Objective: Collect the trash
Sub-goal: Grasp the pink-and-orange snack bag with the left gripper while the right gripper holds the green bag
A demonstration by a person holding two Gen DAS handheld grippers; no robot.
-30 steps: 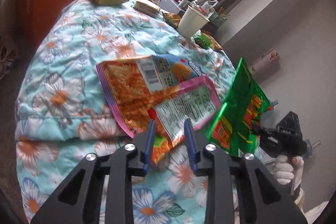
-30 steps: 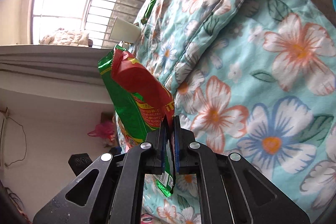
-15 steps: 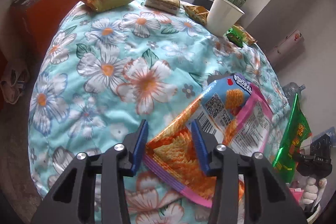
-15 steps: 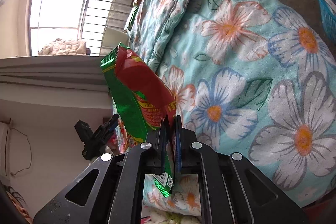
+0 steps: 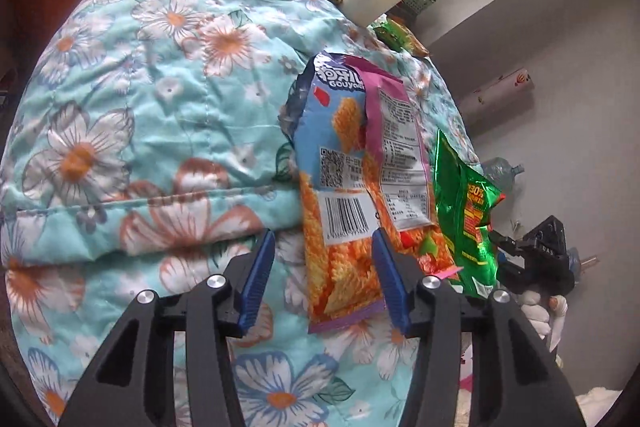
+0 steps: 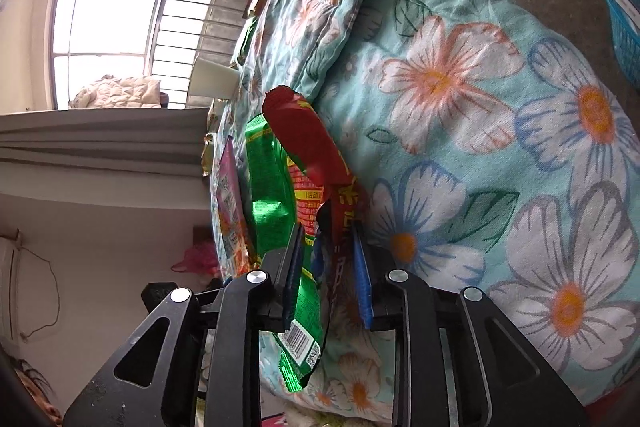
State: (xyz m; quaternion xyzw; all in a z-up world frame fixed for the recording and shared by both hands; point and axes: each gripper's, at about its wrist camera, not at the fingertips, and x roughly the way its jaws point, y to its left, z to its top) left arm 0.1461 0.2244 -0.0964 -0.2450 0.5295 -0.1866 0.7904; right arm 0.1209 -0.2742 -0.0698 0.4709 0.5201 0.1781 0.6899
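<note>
Snack wrappers are being gathered off the floral quilt (image 5: 152,131). Right gripper (image 6: 326,259), jaws just parting, loosens the green-red bag (image 6: 280,187). Left gripper (image 5: 320,275), just widened, brackets the orange packet (image 5: 344,211) upright beside it, likely for release.

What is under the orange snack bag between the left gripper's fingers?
The floral quilt shows beneath and around the orange snack bag. A pink-edged wrapper lies over its right side. Whatever lies directly beneath the bag is covered.

free: quilt (image 5: 168,131) left | blocked: cup (image 5: 370,1) (far edge), wall (image 5: 560,39)
</note>
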